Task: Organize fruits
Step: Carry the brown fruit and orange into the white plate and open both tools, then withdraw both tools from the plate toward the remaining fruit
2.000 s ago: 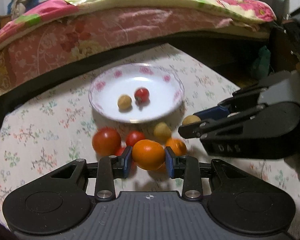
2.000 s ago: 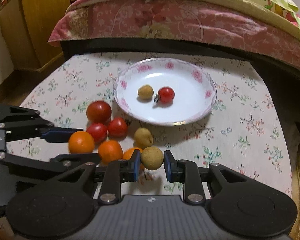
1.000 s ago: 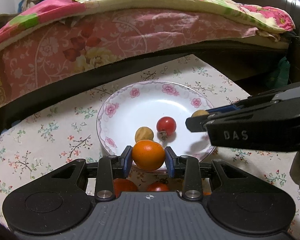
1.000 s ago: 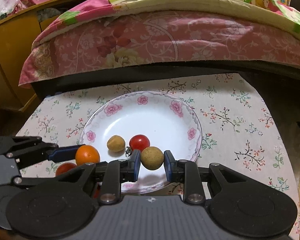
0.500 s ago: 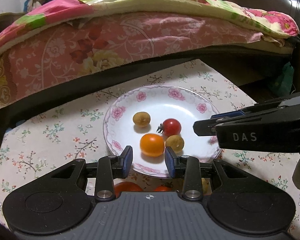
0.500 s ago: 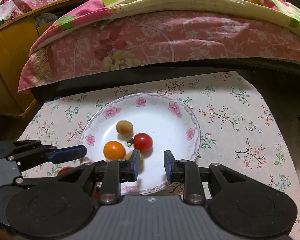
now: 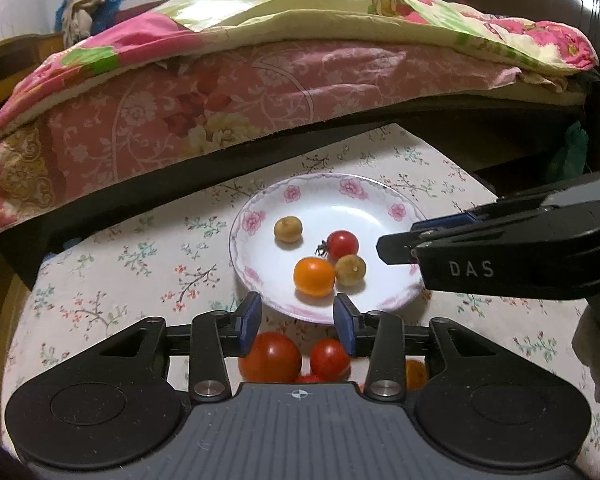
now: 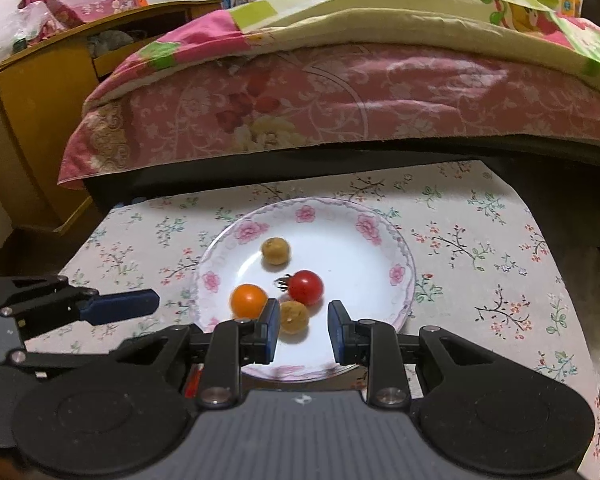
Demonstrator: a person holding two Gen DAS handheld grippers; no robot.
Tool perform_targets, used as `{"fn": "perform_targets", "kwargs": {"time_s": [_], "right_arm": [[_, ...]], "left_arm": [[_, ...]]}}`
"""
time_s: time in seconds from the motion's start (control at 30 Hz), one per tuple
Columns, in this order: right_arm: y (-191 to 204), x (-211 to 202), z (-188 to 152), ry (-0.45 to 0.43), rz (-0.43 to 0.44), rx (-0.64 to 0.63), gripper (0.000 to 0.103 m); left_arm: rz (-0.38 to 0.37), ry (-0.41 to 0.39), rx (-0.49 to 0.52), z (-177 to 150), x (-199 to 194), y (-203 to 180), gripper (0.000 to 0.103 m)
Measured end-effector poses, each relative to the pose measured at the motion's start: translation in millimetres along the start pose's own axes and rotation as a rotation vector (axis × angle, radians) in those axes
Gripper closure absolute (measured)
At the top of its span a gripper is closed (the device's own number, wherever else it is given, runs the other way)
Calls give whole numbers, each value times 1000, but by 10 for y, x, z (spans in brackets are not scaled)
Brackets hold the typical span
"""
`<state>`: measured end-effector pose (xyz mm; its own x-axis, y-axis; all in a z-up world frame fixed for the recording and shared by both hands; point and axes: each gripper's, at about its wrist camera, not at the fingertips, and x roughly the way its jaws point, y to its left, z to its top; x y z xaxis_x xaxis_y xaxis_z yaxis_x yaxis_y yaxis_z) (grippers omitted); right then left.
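Both grippers had released their loads over the plate (image 8: 404, 276). One second earlier the left gripper (image 7: 296, 322) was clamped on the orange fruit (image 7: 314, 276) and the right gripper (image 8: 302, 330) on a tan fruit (image 8: 294, 317); both fruits now lay on the white floral plate. The left jaws had just been opening and stood apart with nothing between them. The right jaws also stood apart, their pads clear of the tan fruit, which lay on the plate below and beyond the gap.

Four fruits were on the plate: the orange fruit, the tan fruit touching or just beside it, a red tomato (image 7: 342, 244) behind them, and a second tan fruit (image 7: 287, 229) further back. This delivery appeared complete.

Several fruits remained on the floral tablecloth (image 7: 112, 280), just beside the plate's near rim and under the left gripper: a large red tomato (image 7: 269, 356), a smaller red one (image 7: 329, 358), and an orange one (image 7: 415, 374) partly hidden. These were judged the next items to collect.
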<state>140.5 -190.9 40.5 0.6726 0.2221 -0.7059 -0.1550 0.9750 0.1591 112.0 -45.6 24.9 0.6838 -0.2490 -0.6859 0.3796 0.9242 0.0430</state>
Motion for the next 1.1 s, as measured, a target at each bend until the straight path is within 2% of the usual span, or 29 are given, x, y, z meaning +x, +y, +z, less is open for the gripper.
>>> {"fn": "perform_targets", "kwargs": {"time_s": [0.07, 0.33, 0.6, 0.83, 1.1], "right_arm": [[47, -35, -24, 6, 1, -12, 77], [182, -157, -140, 22, 5, -47, 77], [237, -262, -232, 34, -5, -46, 77], [194, -279, -412, 95, -33, -13, 77], [199, -172, -549, 170, -21, -49, 77]], "left_arm": [[7, 6, 2, -30, -58, -10, 47], [17, 31, 3, -147, -271, -31, 42], [26, 72, 2, -280, -338, -77, 31], [18, 101, 1, -404, -341, -40, 28], [-26, 132, 17, -537, -313, -30, 25]]}}
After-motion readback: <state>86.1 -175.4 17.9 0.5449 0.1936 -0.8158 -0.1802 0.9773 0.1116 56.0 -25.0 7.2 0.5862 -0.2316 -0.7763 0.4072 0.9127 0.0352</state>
